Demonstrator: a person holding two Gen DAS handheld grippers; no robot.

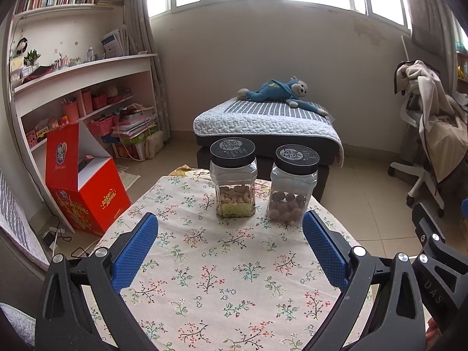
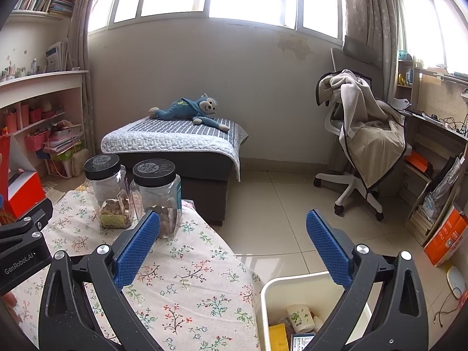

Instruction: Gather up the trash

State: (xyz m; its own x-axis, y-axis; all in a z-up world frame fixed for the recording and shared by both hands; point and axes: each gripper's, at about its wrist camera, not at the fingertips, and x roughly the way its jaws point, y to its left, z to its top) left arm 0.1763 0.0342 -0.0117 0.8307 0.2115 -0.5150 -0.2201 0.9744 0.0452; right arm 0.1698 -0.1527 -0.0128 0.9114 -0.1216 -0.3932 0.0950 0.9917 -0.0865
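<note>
White bin (image 2: 264, 301), holding the collected trash, is standing on the tiled floor (image 2: 280, 201) just beside the right edge of the table (image 2: 187, 280). Its near part is being cut off by the bottom of the right wrist view, and the right finger of the right gripper (image 2: 232, 244) is covering its far right corner. Inside, a paper cup (image 2: 298, 317) with a green print is lying tilted, rim toward the camera; a yellow item (image 2: 278, 337) and a dark printed packet (image 2: 301, 342) are showing only in part, and what they are is hard to make out. The bin's opening is facing upward; its long axis cannot be told because of the cropping.

The bin is lying below and slightly right of the right gripper, whose blue-padded jaws are standing wide apart and holding nothing. The left gripper (image 1: 229, 248) is hovering over the middle of the floral tablecloth, jaws likewise spread wide and empty; no loose trash is visible on the cloth beneath it.

Two clear jars are standing upright near the far edge of the table, close together: the peanut jar (image 1: 233, 181) toward the left and the brown-nut jar (image 1: 294, 184) toward the right, each capped with a black lid. The lid lettering is too small to read.

A red box (image 1: 87, 196) is sitting open on the floor off the table's left edge. Beyond the far edge, a blue plush monkey (image 1: 285, 92) is lying on a quilted ottoman (image 1: 263, 128), and an office chair (image 2: 365, 134) draped with cloth is standing to the right.
</note>
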